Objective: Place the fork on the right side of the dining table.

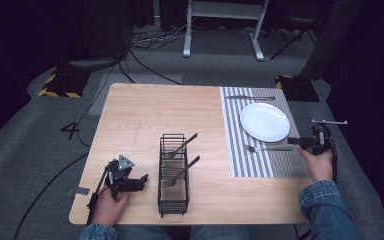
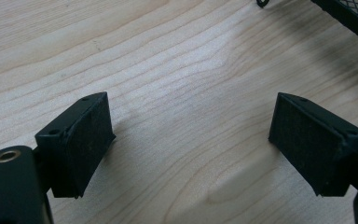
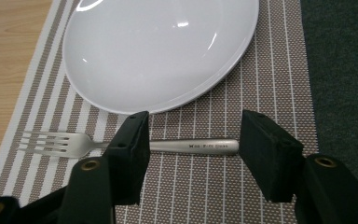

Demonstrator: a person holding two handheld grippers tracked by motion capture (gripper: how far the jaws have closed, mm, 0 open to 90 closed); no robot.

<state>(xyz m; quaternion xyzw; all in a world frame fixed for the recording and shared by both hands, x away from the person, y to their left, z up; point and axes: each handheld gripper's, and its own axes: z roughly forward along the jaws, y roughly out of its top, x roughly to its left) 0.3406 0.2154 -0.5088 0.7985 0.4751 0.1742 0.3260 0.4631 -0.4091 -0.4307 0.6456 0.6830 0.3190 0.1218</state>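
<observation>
Both your grippers' jaws stand released: right gripper (image 3: 193,154) over the fork (image 3: 74,144) on the striped placemat (image 3: 270,79), left gripper (image 2: 191,140) over bare wooden table (image 2: 177,70), grey carpet (image 1: 35,135) around.

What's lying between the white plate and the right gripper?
A fork lies flat on the striped placemat, between the plate and the right gripper, as the right gripper view shows.

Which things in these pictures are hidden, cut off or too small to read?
- Fork on the placemat, right gripper view: one jaw covers the neck; the handle stamp is too small to read.
- Plate, same view: far rim cut off by the top edge.
- Wire caddy, left gripper view: only a corner, cut by the edge.
- Knife, high view: too small for detail.
</observation>
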